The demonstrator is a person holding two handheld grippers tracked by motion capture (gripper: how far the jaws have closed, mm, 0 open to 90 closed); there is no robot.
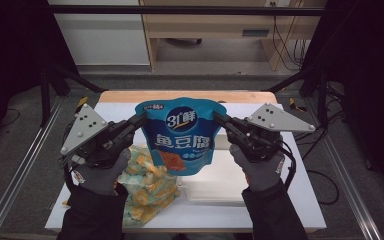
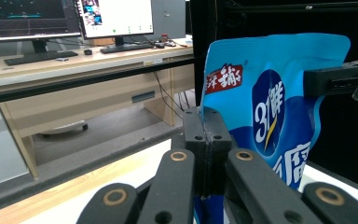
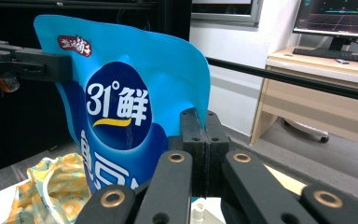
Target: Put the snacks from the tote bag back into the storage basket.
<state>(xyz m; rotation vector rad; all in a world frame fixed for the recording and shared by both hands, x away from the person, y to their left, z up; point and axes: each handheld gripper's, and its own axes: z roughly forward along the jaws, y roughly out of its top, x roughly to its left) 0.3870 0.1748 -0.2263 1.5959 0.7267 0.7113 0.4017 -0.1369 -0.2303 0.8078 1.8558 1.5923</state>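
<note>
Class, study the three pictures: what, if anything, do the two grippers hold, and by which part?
Both hold one glossy blue snack pouch above the table. The left gripper is shut on its upper left edge, the right gripper on its upper right edge.

High view: fixed above, looking forward and down on the surface. Gripper views: mounted close behind each set of tongs, looking level along the jaws from opposite sides. Shared by all three: the blue pouch.
</note>
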